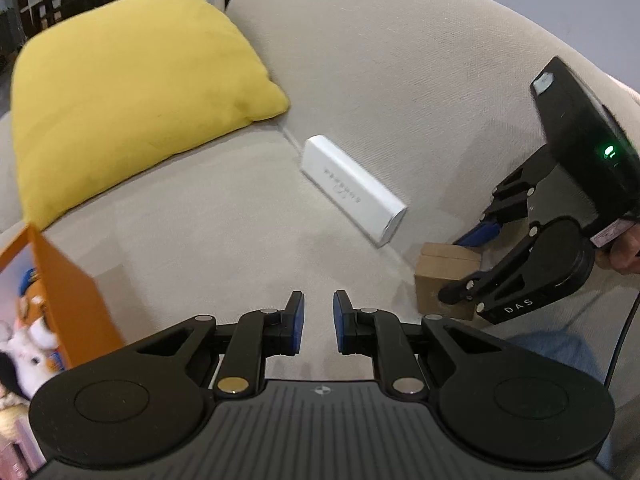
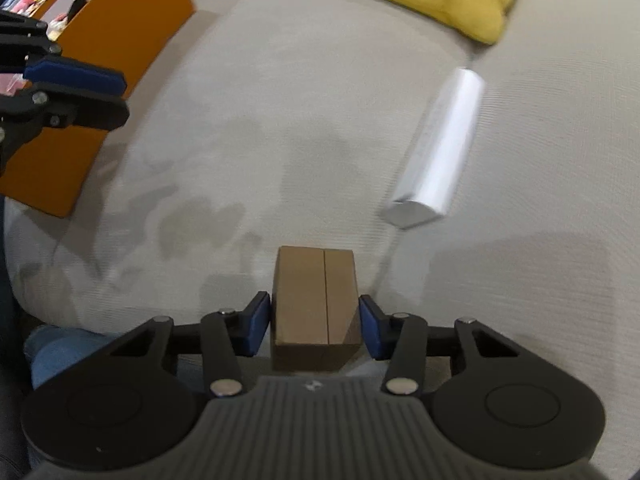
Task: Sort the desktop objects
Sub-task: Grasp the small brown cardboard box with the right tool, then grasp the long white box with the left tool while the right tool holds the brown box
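Cardboard box (image 2: 315, 312) sits on the beige sofa (image 2: 280, 140) right between the right gripper (image 2: 315, 326) pads, which look pressed to both its sides, probably to carry it to the orange bin (image 2: 116, 80). Left gripper (image 1: 319, 322) hovers nearly closed, holding nothing. White case (image 1: 352, 190) lies near the yellow cushion (image 1: 128, 104)

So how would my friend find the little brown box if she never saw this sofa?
Start at the big yellow cushion on the beige sofa, then follow the seat past the long white box. The small brown cardboard box sits between the right gripper's blue pads, the only brown, short, seamed thing there.
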`<state>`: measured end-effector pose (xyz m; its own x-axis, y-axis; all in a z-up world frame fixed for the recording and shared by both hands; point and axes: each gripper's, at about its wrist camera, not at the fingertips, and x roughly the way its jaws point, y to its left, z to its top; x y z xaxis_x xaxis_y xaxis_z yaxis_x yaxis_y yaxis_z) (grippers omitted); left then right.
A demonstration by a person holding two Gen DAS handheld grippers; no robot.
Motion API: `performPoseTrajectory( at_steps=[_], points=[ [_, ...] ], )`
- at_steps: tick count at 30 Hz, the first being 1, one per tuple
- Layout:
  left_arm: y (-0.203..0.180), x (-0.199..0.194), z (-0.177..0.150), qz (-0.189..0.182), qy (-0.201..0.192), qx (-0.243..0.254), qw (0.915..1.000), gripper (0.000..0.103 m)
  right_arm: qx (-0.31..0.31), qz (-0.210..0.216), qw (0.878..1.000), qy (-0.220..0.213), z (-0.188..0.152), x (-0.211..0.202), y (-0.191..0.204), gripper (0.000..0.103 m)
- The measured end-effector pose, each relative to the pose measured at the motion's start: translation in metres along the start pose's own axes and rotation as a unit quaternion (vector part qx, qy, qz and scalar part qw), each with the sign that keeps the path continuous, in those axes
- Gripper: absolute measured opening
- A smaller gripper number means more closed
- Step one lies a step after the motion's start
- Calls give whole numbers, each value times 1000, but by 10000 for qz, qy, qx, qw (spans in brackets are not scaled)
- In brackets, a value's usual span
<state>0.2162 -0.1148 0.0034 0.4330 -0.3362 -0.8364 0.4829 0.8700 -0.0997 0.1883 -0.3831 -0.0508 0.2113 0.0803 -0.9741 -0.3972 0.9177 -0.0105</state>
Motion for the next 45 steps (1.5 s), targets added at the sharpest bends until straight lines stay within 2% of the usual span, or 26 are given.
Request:
performPoseTrajectory(
  at_steps=[2, 6, 12, 20, 27, 30, 36, 40, 42, 45],
  points=[
    [-3, 11, 11, -101, 63, -61, 9999, 17, 49, 193, 9998, -92, 3, -7, -7, 49],
    [-4, 38, 39, -266, 181, -300, 9990, 17, -88, 185, 9998, 53, 10, -5, -8, 49],
    [-8, 87, 75, -453, 616, -582, 9954, 20, 46, 478, 9986, 212, 28, 2, -26, 49],
    [-3, 141, 96, -710, 791, -884, 9904, 21, 83, 720, 9970, 254, 45, 20, -34, 48],
    [-3, 161, 102, -849, 875, -1081, 9866, 30, 164, 799, 9964, 218, 49, 27, -36, 49],
    [-5, 164, 104, -956, 880, -1180, 9845, 40, 199, 821, 9962, 217, 50, 29, -37, 49],
    [-9, 174, 107, -623, 1041, -1266, 9845, 43, 222, 845, 9960, 212, 53, 31, -37, 49],
    [-10, 177, 108, -552, 1119, -1318, 9834, 45, 207, 840, 9960, 210, 55, 32, -36, 50],
    [-6, 179, 107, -473, 1209, -1446, 9809, 61, 203, 838, 9961, 209, 55, 32, -35, 50],
    [0, 178, 103, -467, 1255, -1548, 9788, 61, 187, 832, 9962, 199, 56, 33, -35, 50]
  ],
)
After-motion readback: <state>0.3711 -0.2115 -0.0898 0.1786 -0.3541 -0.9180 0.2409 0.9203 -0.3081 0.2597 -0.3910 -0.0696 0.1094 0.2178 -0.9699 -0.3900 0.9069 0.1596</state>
